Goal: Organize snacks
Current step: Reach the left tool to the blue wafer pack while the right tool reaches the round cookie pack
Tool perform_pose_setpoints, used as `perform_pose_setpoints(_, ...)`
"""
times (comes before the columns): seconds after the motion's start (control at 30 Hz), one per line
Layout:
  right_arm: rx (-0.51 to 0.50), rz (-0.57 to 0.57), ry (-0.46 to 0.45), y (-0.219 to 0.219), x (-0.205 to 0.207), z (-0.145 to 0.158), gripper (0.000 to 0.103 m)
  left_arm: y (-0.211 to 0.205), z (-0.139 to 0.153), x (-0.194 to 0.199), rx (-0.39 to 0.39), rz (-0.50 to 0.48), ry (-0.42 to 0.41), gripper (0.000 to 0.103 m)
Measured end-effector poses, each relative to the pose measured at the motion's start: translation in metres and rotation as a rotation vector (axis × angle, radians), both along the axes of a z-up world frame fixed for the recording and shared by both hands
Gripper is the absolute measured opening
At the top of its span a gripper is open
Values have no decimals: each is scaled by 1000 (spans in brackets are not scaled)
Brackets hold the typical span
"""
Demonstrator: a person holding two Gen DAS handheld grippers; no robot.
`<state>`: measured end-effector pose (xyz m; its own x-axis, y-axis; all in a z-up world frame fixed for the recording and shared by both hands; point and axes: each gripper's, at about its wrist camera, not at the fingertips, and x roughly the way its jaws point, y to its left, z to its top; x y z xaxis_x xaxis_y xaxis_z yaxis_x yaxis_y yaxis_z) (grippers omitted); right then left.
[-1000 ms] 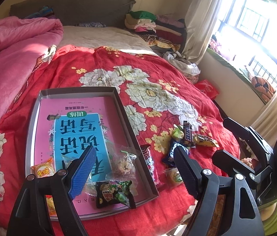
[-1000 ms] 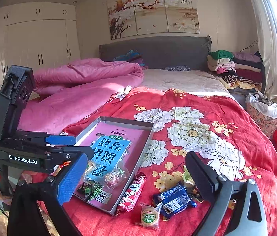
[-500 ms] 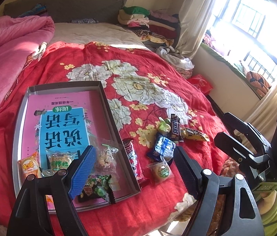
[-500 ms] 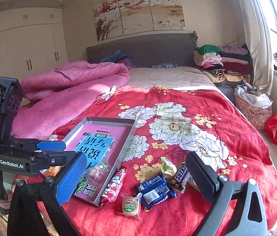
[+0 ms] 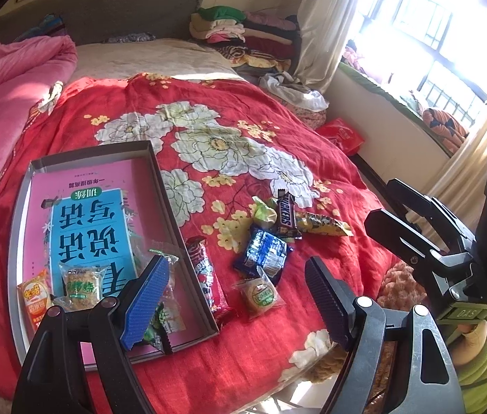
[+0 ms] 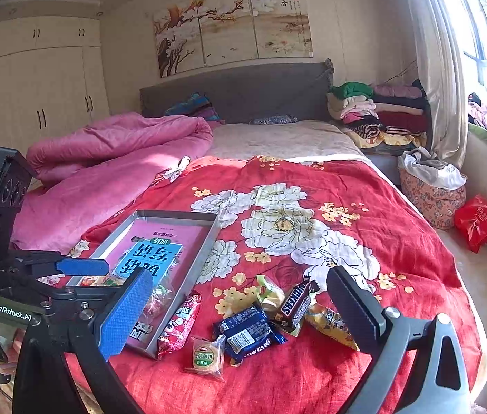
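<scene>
A grey tray (image 5: 164,186) with a pink and blue book in it lies on the red floral blanket; it also shows in the right wrist view (image 6: 205,241). Several snack packets lie at its near end (image 5: 81,286). Loose on the blanket beside it are a red packet (image 5: 205,272), a round biscuit (image 5: 260,295), a blue packet (image 5: 265,253), a Snickers bar (image 5: 286,214), a green packet (image 5: 264,208) and a yellow packet (image 5: 322,224). My left gripper (image 5: 233,300) is open and empty above the tray's near corner. My right gripper (image 6: 240,310) is open and empty above the loose snacks.
A pink duvet (image 6: 112,158) is bunched at the bed's left. Folded clothes (image 6: 378,114) are stacked at the headboard's right. A red bag (image 6: 478,220) and a cloth basket (image 6: 429,189) sit on the floor by the window. The bed's near edge is just below the snacks.
Both grippers have pulled back and to the right, so the tray and snacks sit further left and lower in view. Nothing was picked up; both stay open.
</scene>
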<state>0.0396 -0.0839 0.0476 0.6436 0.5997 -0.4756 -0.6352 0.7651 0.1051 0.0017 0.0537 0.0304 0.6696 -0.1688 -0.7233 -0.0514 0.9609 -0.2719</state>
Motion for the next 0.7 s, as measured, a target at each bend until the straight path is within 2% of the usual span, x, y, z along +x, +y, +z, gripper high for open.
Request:
perform_pose_setpoints(0.5, -10, -106, 73, -33, 16, -14, 102, -33, -12, 11, 25, -57, 50, 82)
perform_pose_setpoints(0.7, -23, -130, 146, -41, 25, -28, 102, -40, -16, 14, 36, -67, 65, 82)
